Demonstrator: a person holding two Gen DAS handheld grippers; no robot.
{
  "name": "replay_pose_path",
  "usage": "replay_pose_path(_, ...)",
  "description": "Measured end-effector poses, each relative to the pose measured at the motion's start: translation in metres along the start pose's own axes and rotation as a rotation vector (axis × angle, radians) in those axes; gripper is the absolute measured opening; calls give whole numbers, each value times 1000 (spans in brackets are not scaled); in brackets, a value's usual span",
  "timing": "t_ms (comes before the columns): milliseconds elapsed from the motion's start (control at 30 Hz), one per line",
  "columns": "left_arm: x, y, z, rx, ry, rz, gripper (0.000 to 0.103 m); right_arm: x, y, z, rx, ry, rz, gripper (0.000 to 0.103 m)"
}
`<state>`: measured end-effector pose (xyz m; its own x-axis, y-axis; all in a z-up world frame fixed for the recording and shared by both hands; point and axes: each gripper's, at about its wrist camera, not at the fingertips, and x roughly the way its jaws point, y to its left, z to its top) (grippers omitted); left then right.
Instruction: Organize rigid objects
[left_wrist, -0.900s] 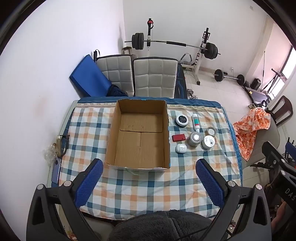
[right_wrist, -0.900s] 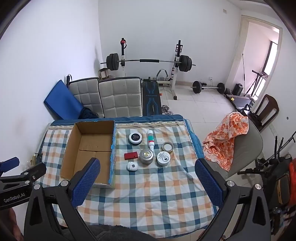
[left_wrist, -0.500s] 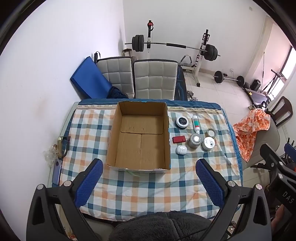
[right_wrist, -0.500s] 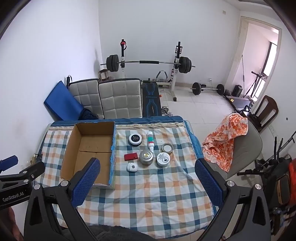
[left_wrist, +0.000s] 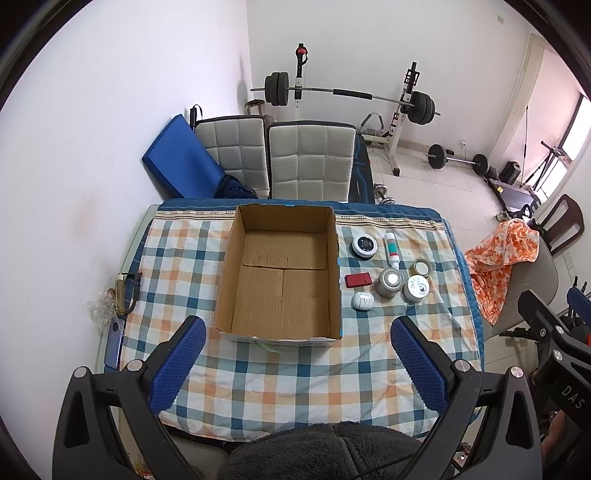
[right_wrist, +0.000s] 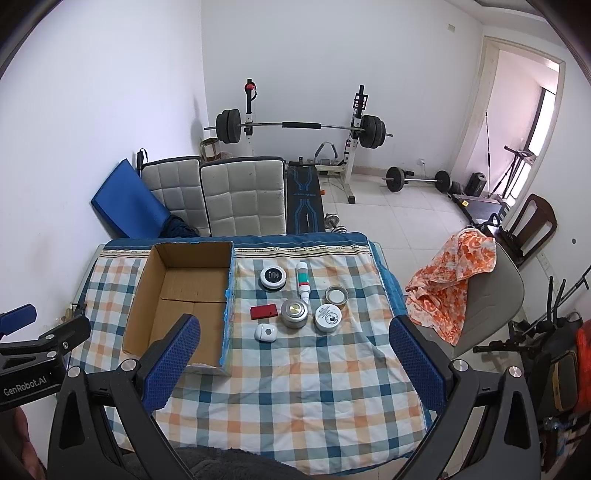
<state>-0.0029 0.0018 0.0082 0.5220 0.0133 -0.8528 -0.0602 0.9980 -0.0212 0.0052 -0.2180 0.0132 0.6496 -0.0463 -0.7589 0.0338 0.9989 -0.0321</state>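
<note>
Nothing has moved; both released grippers, left gripper (left_wrist: 297, 356) and right gripper (right_wrist: 293, 354), hover short of the cardboard box (left_wrist: 282, 273).

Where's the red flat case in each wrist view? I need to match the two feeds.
Left wrist: red case lies right of centre, just right of the cardboard box, above the white oval case.
Right wrist: red case lies near centre, right of the box.
Shared landmark: silver tin immediately right of it.
</note>
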Motion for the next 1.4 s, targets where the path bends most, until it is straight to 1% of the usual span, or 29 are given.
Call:
replay_pose_path(667,-2,-1,-3,-6,3,-9,103,-8,-5,0,-3,3,-12,103)
replay_pose_path(1400,-3,2,-4,-8,1,-13,103,-4,-5,1,-5,2,-14,103)
